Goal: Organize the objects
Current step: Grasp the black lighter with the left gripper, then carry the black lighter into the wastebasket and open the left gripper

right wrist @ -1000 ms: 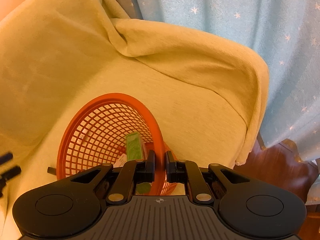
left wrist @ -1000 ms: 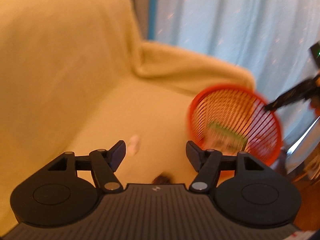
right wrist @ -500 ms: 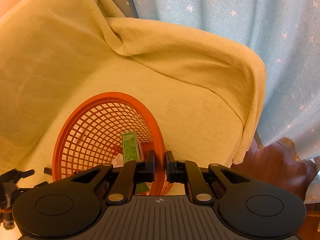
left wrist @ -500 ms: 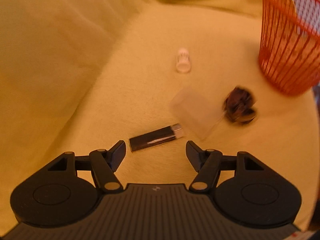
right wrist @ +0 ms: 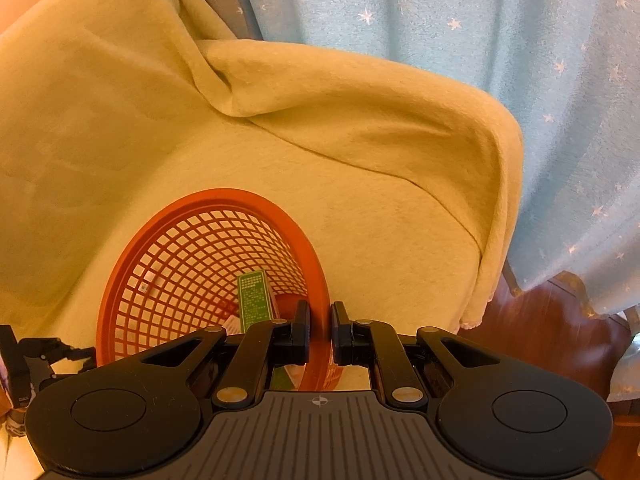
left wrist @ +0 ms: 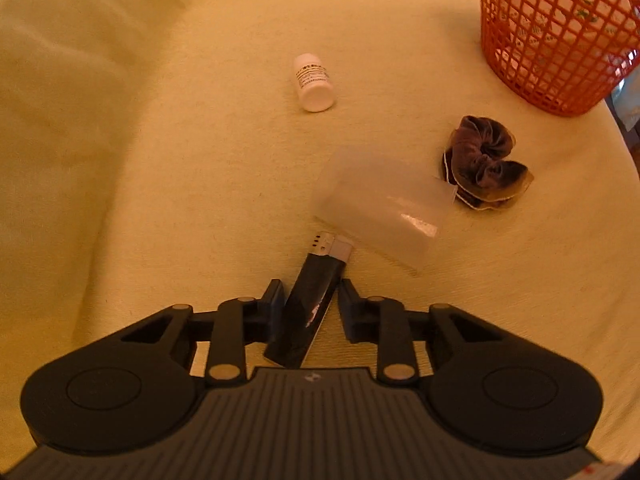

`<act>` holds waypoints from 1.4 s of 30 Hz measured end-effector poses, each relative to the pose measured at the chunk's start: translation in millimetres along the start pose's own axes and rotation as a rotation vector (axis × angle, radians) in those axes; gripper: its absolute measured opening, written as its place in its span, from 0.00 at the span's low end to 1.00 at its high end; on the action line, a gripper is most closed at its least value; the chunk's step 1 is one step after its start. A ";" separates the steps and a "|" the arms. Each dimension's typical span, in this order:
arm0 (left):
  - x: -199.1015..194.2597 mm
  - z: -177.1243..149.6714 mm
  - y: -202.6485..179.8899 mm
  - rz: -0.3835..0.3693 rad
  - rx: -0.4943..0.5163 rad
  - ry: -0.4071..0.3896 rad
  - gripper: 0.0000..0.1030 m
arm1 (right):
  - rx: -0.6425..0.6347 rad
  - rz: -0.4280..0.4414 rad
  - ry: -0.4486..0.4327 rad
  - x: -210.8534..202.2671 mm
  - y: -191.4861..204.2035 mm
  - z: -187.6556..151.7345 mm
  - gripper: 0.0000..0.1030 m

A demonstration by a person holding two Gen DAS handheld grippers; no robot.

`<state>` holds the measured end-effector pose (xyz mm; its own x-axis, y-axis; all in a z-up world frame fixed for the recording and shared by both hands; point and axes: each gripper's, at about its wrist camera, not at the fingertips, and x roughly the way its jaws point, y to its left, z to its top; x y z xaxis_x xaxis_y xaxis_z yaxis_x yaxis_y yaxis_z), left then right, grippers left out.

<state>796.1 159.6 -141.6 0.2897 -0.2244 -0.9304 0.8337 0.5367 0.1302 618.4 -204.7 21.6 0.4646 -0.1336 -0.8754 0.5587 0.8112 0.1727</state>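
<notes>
The left hand-held gripper point(left wrist: 310, 300) has dropped and narrowed around the black lighter point(left wrist: 306, 312) on the yellow blanket point(left wrist: 160, 160), not visibly clamped. The right hand-held gripper point(right wrist: 320, 332) stays pinched on the orange basket point(right wrist: 280, 216) rim, at the lighter's 1 o'clock.

Lighter point(left wrist: 306, 312) base hidden behind gripper body; basket point(left wrist: 560, 36) top cut off; bottle point(left wrist: 313, 82) label unreadable

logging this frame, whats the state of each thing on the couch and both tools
left tool: open, fingers either side of the lighter, not closed on it
lighter: lying flat on the cover
white bottle: on its side, cap on
clear bag: lying flat
scrunchie: loose on the cover
orange basket: tilted, rim clamped, green box inside
right tool: shut on the rim
</notes>
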 end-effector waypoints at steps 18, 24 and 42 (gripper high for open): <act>-80.9 -10.6 -18.3 -0.021 -0.369 -0.100 0.16 | -0.031 -0.001 -0.008 1.4 1.4 1.4 0.07; -142.0 25.4 -37.8 -0.037 -0.362 -0.243 0.16 | -0.036 0.008 -0.013 -0.1 3.4 1.3 0.06; -179.4 123.6 -97.1 -0.126 -0.215 -0.382 0.17 | -0.051 0.034 -0.009 -2.7 7.3 -0.9 0.06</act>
<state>721.3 47.2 55.0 0.3783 -0.5613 -0.7361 0.7691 0.6332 -0.0875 620.6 -197.9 24.8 0.4889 -0.1108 -0.8653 0.5069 0.8434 0.1783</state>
